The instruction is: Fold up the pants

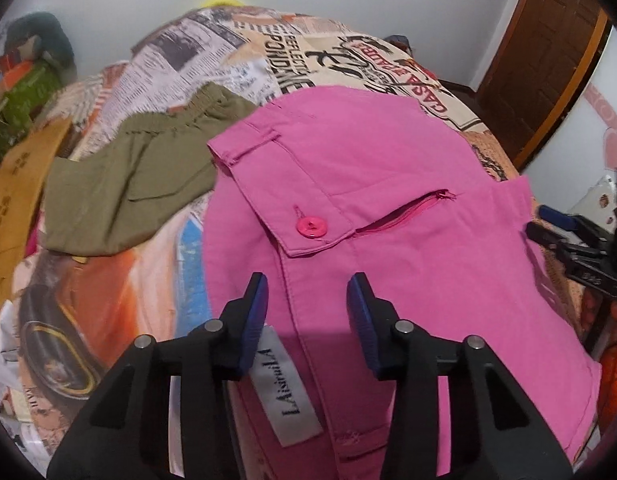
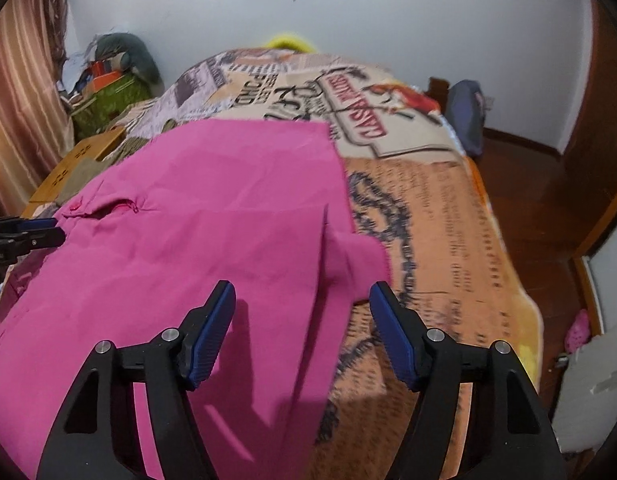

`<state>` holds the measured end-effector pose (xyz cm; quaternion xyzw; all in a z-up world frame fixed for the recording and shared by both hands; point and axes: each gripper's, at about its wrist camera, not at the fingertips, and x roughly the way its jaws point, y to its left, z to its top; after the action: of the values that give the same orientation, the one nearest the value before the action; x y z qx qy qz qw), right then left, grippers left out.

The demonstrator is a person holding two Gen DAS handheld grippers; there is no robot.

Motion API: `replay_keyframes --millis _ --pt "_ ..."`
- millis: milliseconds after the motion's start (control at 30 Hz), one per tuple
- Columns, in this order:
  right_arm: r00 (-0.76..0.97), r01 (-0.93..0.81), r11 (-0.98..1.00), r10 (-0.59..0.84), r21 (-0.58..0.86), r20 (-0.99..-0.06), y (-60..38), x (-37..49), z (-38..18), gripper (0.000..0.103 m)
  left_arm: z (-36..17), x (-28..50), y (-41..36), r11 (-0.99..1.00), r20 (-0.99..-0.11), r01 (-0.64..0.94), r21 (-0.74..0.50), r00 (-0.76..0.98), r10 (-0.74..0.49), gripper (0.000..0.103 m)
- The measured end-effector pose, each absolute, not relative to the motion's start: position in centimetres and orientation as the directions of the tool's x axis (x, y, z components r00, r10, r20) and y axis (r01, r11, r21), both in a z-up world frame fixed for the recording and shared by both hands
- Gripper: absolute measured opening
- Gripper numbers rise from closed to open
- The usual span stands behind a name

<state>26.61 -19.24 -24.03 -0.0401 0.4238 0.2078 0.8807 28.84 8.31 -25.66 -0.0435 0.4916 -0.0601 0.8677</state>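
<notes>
Pink pants lie on the printed bedspread, waistband toward me, with a pink button, an open zipper and a white label showing. My left gripper is open just above the waistband, holding nothing. In the right wrist view the pink pants spread left of centre with a small folded corner. My right gripper is open above the pants' right edge, holding nothing. Each gripper shows at the edge of the other's view: the right one, the left one.
Olive-green pants lie on the bed to the left of the pink ones. A cardboard box sits at the bed's left side, with clutter in the far corner. A wooden door and wooden floor lie to the right.
</notes>
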Motion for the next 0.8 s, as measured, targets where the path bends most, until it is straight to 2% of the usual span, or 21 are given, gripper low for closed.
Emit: replay_keyframes --millis 67,133,200,233,267,300,500,600,800 --pt "0.529 -0.413 0.904 0.334 0.108 -0.78 -19.0 27.0 -24.6 0.055 -25.7 29.2 8.3 0.986 -0.845 0.077 -0.148 0.508 -0.167 0.04" --pt "0.511 -0.42 0.9 0.343 0.119 -0.788 -18.9 27.4 -24.9 0.049 -25.7 29.3 8.1 0.983 -0.845 0.091 -0.161 0.502 -0.185 0.03" --pt "0.486 -0.431 0.89 0.368 0.149 -0.792 -19.0 27.5 -25.2 0.029 -25.8 29.4 7.8 0.983 -0.847 0.1 -0.156 0.498 -0.185 0.022" --pt "0.478 -0.435 0.886 0.378 0.16 -0.793 -19.1 27.6 -25.3 0.023 -25.7 29.3 7.5 0.985 -0.849 0.108 -0.135 0.5 -0.171 0.019" --pt "0.472 -0.441 0.88 0.394 0.176 -0.789 -19.2 27.6 -25.3 0.014 -25.6 29.2 7.3 0.987 -0.848 0.114 -0.112 0.506 -0.155 0.006" --pt "0.47 -0.448 0.874 0.41 0.19 -0.782 -19.3 27.5 -25.3 0.011 -25.4 29.1 6.8 0.99 -0.848 0.126 -0.063 0.517 -0.119 0.004" --pt "0.522 -0.463 0.88 0.365 0.103 -0.771 -19.2 26.6 -24.5 0.007 -24.3 28.7 5.8 0.986 -0.832 0.157 0.061 0.553 -0.037 0.002" --pt "0.504 -0.48 0.876 0.317 0.044 -0.804 -18.7 26.3 -25.4 0.004 -24.3 29.0 6.3 0.986 -0.841 0.152 0.074 0.54 -0.02 0.003" --pt "0.478 -0.457 0.885 0.33 0.09 -0.814 -19.4 26.8 -25.4 0.005 -25.7 29.3 6.6 0.988 -0.866 0.152 0.039 0.498 -0.042 0.003"
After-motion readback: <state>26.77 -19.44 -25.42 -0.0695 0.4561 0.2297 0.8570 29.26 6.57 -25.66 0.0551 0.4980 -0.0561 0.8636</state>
